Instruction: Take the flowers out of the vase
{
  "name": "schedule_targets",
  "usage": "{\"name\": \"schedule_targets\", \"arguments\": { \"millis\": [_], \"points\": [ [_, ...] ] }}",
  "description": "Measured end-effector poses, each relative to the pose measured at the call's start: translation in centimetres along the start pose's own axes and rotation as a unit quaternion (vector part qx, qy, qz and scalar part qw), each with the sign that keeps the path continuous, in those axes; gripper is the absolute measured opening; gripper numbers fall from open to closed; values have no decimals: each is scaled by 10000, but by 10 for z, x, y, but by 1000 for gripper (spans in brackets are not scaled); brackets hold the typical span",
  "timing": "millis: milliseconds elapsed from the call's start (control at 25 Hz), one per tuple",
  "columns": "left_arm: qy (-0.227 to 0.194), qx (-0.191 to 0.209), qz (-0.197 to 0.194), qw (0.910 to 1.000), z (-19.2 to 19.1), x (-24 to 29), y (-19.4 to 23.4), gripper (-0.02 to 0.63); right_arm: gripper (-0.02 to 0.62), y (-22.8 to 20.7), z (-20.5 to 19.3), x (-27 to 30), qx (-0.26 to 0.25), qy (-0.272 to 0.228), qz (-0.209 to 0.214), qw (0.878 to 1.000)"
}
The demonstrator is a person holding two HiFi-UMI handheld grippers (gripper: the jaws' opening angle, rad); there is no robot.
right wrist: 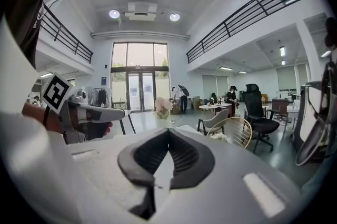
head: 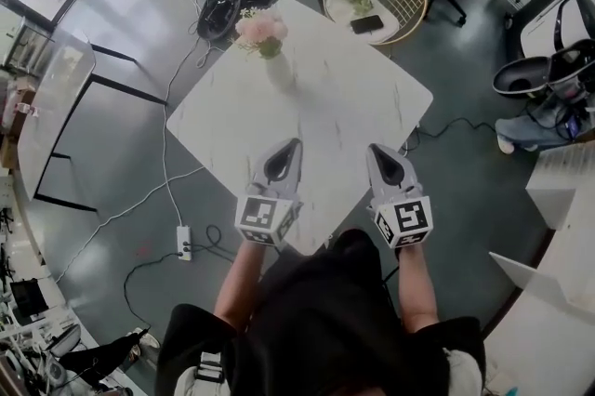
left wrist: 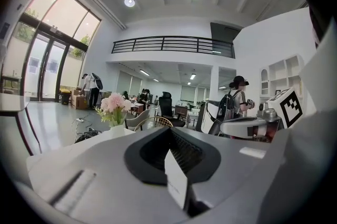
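Several pink flowers (head: 261,29) stand upright in a small white vase (head: 279,72) toward the far side of the white marble table (head: 363,106), untouched. The left gripper (head: 296,143) and right gripper (head: 373,148) hover over its near edge, well apart from the vase, jaws pressed together on nothing, presumably because the reach has not yet begun.

- My left tongs (head: 294,145) and right tongs (head: 374,149) had matt grey plastic shells with dark ribbed pads (right wrist: 185,157).
- Ahead of them, the table (head: 372,97) looked smooth, marble-veined white.
- Around it, the floor (head: 121,134) shone glossy grey.
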State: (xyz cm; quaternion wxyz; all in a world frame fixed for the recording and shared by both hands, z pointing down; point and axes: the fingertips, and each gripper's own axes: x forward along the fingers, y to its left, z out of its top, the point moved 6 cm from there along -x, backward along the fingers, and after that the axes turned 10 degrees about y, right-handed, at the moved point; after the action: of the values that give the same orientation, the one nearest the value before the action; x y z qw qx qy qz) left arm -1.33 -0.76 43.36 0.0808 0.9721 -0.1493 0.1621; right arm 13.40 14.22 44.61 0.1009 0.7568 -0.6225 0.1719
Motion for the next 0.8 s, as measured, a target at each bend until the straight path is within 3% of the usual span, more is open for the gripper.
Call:
{"name": "schedule_targets", "arguments": {
  "millis": [400, 800],
  "points": [
    [-180, -205, 701, 9972, 11, -8, 27, 8, 3, 1, 31, 38, -317, -49, 616, 9976],
    [-121, -506, 1497, 9874, 4, 13, 52, 8, 3, -21, 37, 100, -458, 145, 1323, 9900]
  ]
}}
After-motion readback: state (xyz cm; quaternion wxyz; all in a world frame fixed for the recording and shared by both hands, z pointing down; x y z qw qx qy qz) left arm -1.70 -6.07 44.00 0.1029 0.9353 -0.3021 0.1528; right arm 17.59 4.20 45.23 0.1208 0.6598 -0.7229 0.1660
